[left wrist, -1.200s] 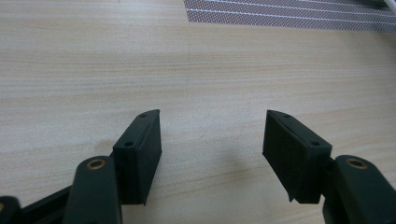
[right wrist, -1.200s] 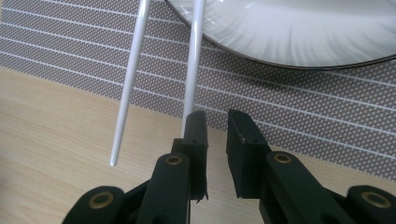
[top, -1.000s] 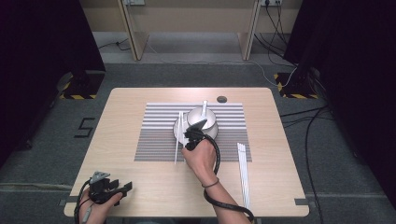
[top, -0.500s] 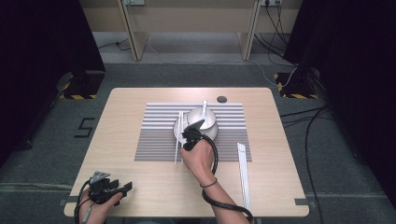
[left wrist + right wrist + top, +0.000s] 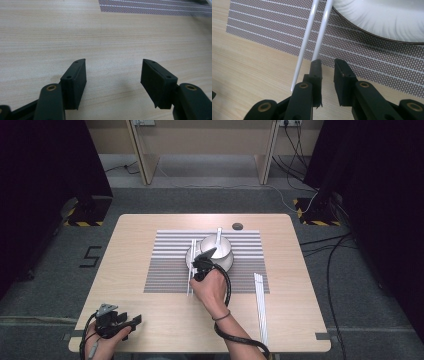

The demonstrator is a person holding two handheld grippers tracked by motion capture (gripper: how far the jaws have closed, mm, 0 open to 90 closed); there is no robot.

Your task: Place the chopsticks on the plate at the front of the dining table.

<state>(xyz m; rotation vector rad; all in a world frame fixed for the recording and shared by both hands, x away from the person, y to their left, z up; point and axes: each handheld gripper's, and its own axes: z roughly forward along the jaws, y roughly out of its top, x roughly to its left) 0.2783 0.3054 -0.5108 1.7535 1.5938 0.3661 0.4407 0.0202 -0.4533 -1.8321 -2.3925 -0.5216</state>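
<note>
Little differs from a second ago: both hands sit where they were, and the right gripper [image 5: 206, 256] has just been opening slightly. In the right gripper view its jaws stand narrowly apart with nothing between them; the left jaw's tip sits at the near end of one chopstick of the white pair [image 5: 312, 40], whether touching I cannot tell. That pair lies on the striped mat [image 5: 165, 270], just left of the plate [image 5: 227, 262], with a bowl [image 5: 216, 244] and spoon [image 5: 219, 235] on it. A second white pair [image 5: 259, 305] lies well to the right on the table [image 5: 130, 240]. The left gripper [image 5: 125, 324] rests near the table's front left corner, jaws wide and empty.
</note>
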